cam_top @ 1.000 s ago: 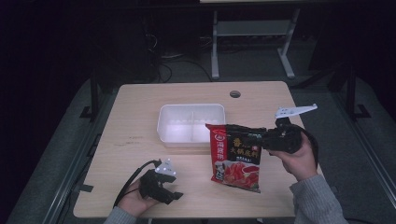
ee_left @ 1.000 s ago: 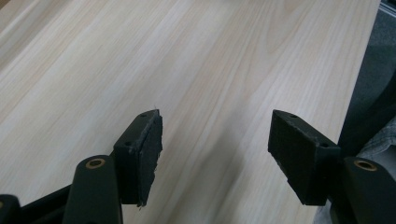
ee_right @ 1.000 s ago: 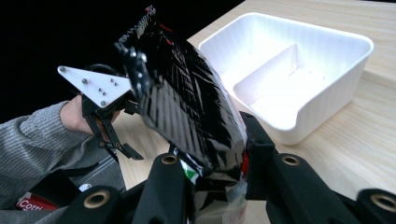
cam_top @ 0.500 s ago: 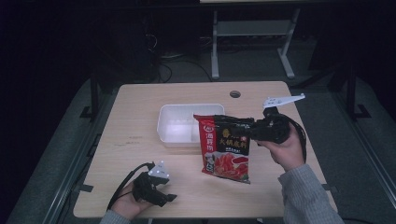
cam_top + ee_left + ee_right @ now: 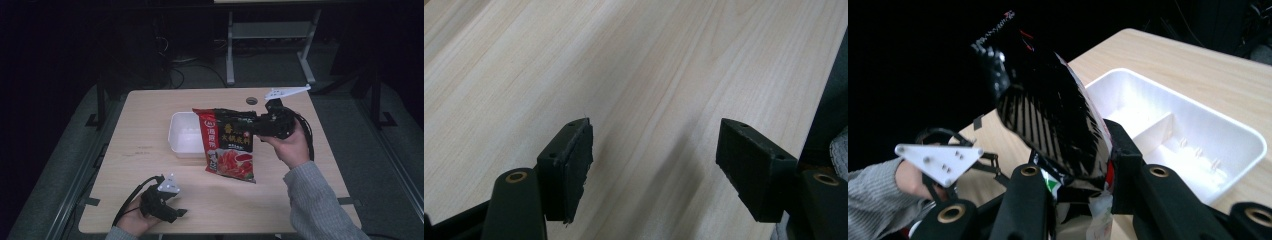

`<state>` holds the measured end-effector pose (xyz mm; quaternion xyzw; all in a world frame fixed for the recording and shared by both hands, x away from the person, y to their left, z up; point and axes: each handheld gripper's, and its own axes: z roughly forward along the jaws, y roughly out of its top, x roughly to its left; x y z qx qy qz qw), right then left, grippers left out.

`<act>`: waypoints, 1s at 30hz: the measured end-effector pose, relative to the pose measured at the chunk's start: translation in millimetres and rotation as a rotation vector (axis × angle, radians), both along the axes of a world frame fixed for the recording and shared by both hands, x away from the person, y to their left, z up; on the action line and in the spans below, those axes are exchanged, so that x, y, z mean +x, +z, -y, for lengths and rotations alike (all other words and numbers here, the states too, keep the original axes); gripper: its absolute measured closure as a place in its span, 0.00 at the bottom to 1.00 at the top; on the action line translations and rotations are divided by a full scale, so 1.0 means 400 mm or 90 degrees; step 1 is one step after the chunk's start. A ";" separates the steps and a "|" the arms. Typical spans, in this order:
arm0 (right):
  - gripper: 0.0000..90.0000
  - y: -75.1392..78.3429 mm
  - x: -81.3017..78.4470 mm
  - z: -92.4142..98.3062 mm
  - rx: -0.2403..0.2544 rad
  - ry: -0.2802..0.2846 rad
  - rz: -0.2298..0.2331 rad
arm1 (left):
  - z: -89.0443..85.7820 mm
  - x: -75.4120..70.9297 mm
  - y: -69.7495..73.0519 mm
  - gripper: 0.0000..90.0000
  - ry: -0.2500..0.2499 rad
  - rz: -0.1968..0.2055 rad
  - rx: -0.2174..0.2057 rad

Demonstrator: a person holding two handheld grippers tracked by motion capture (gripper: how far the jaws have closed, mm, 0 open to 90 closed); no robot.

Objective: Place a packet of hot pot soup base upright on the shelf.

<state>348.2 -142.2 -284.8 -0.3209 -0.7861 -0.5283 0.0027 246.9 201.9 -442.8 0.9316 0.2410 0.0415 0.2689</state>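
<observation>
Where packet overlaps, tray rim hidden.

A light wooden table with a rounded rectangular top carried the scene. A white plastic tray, divided into compartments, lay flat near its middle. A small round grommet hole sat toward the far edge. Faint pencil-like marks showed on the bare wood left of the tray.
</observation>
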 end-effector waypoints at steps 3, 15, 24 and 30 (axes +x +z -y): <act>0.82 0.014 0.011 -0.019 0.002 -0.002 0.003 | -0.005 0.003 0.002 0.34 0.002 0.000 -0.003; 0.82 0.055 0.068 -0.105 0.004 -0.004 0.018 | -0.025 0.009 0.010 0.32 0.019 0.007 -0.019; 0.82 0.077 0.115 -0.168 0.002 -0.010 0.031 | -0.033 0.012 0.007 0.32 0.023 0.008 -0.022; 0.82 0.083 0.145 -0.204 -0.008 -0.018 0.040 | -0.038 0.014 0.011 0.31 0.023 0.009 -0.029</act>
